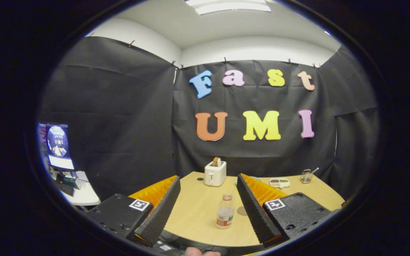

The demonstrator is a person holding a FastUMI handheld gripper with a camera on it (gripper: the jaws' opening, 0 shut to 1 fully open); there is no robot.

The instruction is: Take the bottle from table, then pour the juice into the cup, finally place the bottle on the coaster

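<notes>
A small clear bottle with a light cap and a red-and-white label stands upright on the wooden table. It sits between my two fingers, closer to the right one. My gripper is open, fingers spread wide, touching nothing. A round brownish coaster lies flat just right of the bottle, partly hidden behind the right finger. The left finger is well clear of the bottle. I cannot make out the cup.
A white toaster with bread in it stands at the table's far side. A small dark disc lies left of it. Further right are a paint palette and a wire holder. A monitor stands on a side desk.
</notes>
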